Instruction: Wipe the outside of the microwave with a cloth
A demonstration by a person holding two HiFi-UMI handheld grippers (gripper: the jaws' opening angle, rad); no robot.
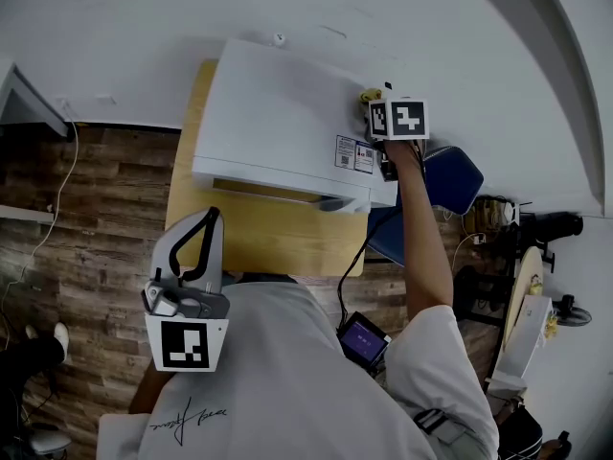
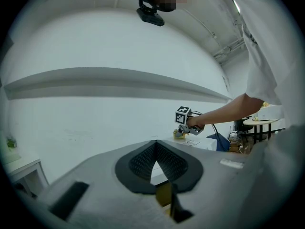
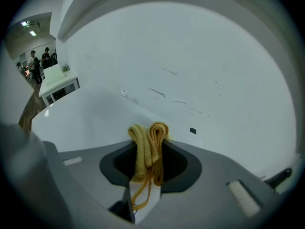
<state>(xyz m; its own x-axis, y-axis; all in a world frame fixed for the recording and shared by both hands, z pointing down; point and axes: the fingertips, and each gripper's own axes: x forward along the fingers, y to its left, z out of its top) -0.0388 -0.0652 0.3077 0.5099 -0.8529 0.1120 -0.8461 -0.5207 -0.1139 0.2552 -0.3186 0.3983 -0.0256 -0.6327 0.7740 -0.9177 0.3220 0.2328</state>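
Clamps a folded yellow cloth (image 3: 148, 140) between the fingers of the right gripper (image 1: 376, 111), with loops of it bulging past the tips. Reaches with an outstretched arm to the far right corner of the white microwave (image 1: 278, 113), placing the cloth over its top, near the white wall. Cannot tell whether cloth and top touch. Holds the left gripper (image 1: 203, 233) back by the torso, over the near edge of the wooden surface (image 1: 268, 242) carrying the microwave, well apart from the cloth. Shows that gripper's fingers closed tip to tip, with nothing between them.
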